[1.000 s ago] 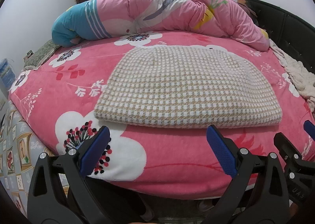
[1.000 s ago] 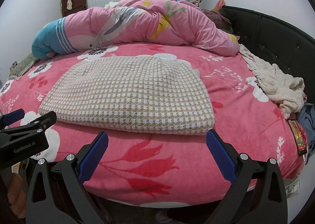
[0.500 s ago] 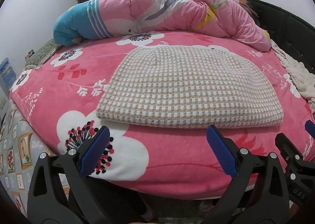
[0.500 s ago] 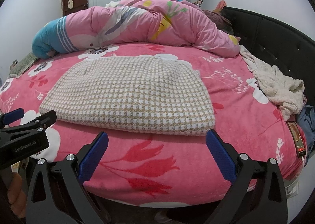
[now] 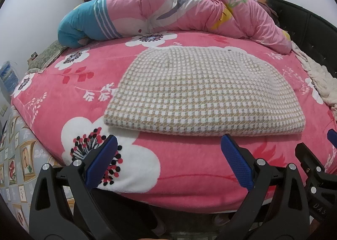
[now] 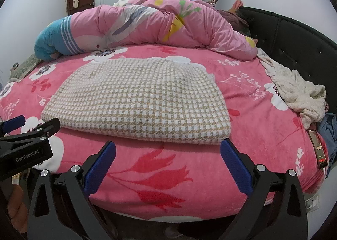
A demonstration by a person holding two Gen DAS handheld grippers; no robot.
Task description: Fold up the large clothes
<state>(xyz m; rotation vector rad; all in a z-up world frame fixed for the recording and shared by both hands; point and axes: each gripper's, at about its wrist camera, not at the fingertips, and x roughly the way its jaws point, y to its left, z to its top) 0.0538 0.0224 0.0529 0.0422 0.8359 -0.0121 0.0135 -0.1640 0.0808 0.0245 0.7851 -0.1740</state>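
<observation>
Folding looks nearly done: the checked garment (image 5: 202, 94) lies as a flat layered rectangle mid-bed (image 5: 63, 92), near its front edge, while left tongs (image 5: 168, 160) and right tongs (image 6: 168, 160) hover before it, both wide open and empty.
</observation>
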